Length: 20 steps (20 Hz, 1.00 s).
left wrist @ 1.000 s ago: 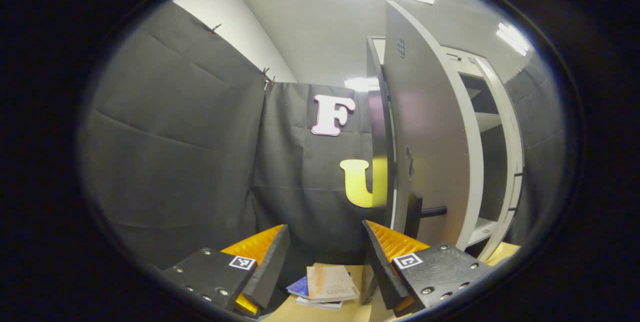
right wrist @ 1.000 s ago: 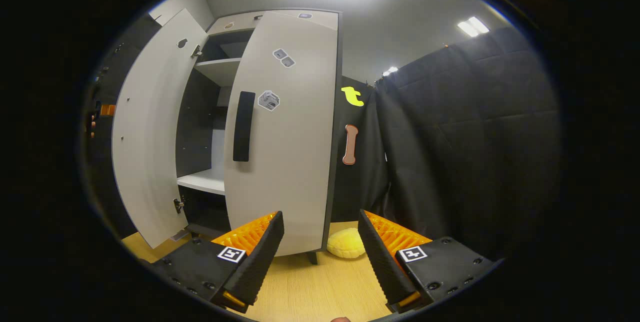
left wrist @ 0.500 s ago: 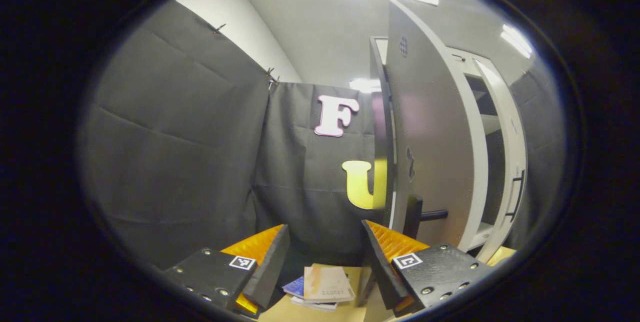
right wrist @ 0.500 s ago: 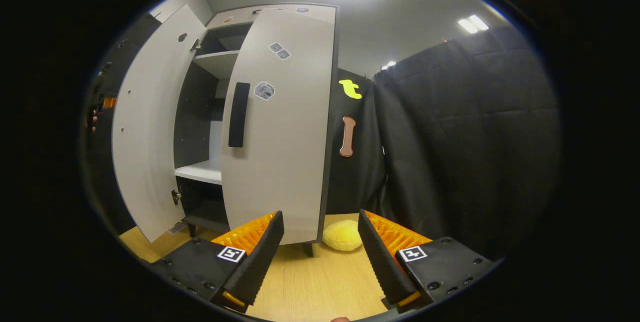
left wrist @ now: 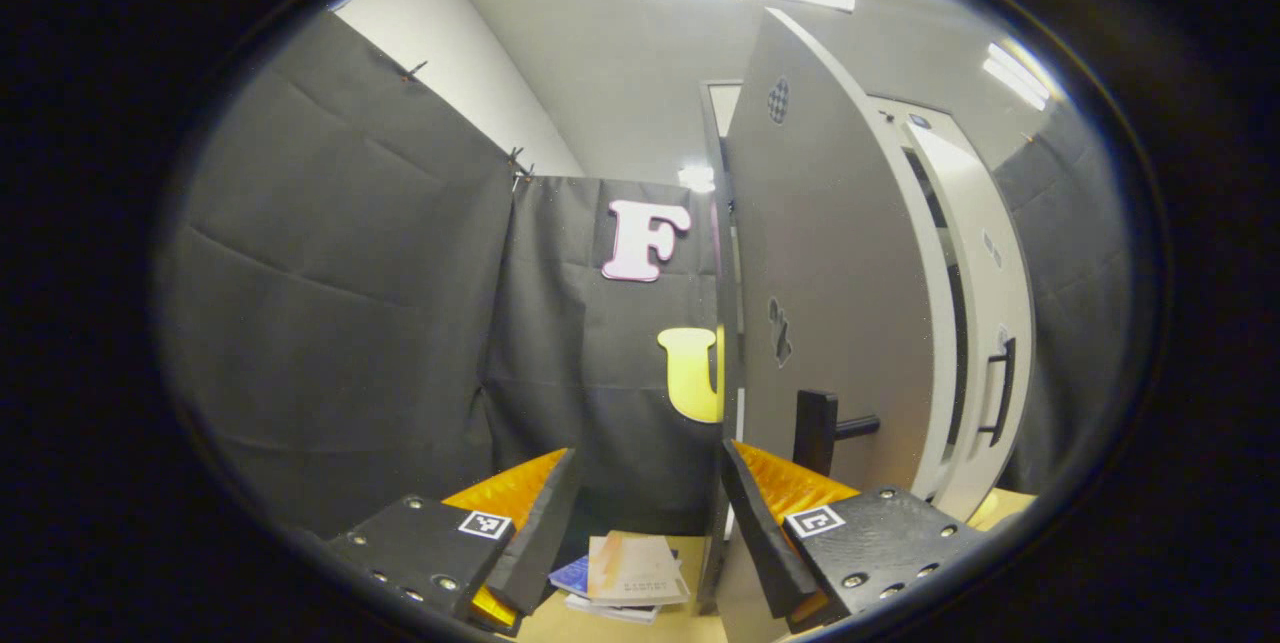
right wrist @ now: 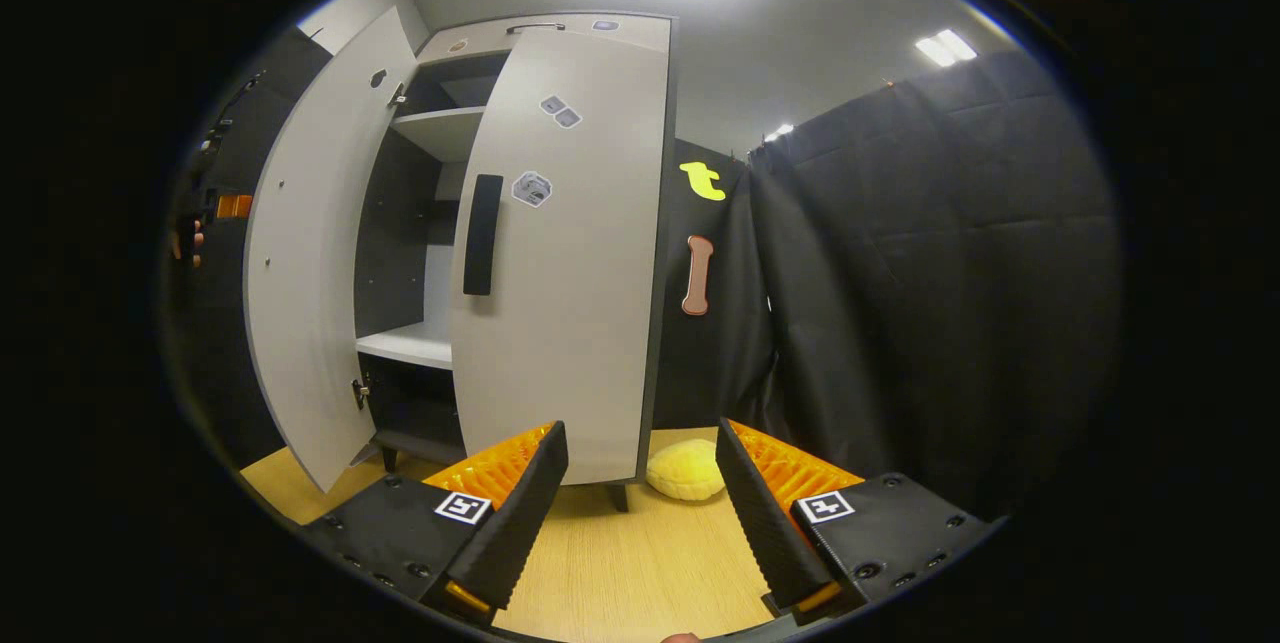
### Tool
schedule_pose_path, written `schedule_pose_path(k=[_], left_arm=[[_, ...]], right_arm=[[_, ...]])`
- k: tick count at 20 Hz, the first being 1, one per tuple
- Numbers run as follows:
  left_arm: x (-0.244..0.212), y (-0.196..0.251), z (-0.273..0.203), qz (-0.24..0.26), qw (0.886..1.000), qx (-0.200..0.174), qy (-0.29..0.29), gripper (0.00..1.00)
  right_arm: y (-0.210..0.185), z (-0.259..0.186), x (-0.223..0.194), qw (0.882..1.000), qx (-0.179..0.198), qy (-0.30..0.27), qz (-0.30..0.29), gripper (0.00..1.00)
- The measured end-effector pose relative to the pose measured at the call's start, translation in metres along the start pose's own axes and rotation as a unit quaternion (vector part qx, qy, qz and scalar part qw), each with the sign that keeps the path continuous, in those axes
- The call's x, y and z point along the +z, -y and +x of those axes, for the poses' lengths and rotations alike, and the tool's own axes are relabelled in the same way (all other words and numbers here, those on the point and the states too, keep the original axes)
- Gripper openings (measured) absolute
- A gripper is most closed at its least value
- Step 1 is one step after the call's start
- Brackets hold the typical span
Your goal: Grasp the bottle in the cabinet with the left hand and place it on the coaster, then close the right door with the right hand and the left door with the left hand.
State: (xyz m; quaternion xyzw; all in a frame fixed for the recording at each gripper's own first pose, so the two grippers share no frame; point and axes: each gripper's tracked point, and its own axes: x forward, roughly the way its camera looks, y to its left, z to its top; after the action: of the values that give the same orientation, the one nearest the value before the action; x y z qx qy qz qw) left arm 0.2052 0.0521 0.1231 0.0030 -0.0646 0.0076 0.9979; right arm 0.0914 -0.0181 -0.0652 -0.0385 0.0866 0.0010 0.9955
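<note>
Since the earlier frame, we have swung the left door further toward the cabinet; the right door is nearly shut. Left gripper and right gripper both stand spread, empty. We push steadily behind the handle. We cannot locate the bottle.

The left gripper view looks up from close beside the left door, nearly edge-on. The right gripper view faces the cabinet front from farther back. Both share the doors, probably little else.
</note>
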Motion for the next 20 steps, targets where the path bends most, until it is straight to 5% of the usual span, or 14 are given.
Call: schedule_pose_path(k=[8,9,11,15,20], left_arm=[[-0.002,0.031,0.001,-0.013,1.000,-0.019,0.000,0.90],[-0.001,0.037,0.001,-0.013,1.000,-0.023,0.001,0.77],[0.000,0.048,0.002,-0.011,0.999,-0.030,0.006,0.90],[-0.002,0.071,0.006,-0.024,0.999,-0.040,0.012,0.81],[-0.008,0.110,0.017,-0.031,0.998,-0.057,0.010,0.84]], right_arm=[[0.006,-0.009,0.002,1.000,-0.009,0.001,0.004,0.95],[0.008,-0.012,0.002,1.000,-0.011,0.002,0.003,0.95],[0.015,-0.021,-0.001,1.000,-0.013,0.002,0.003,0.95],[0.022,-0.027,0.002,1.000,-0.022,0.006,0.003,0.95],[0.037,-0.034,-0.005,0.999,-0.036,0.000,0.002,0.92]])
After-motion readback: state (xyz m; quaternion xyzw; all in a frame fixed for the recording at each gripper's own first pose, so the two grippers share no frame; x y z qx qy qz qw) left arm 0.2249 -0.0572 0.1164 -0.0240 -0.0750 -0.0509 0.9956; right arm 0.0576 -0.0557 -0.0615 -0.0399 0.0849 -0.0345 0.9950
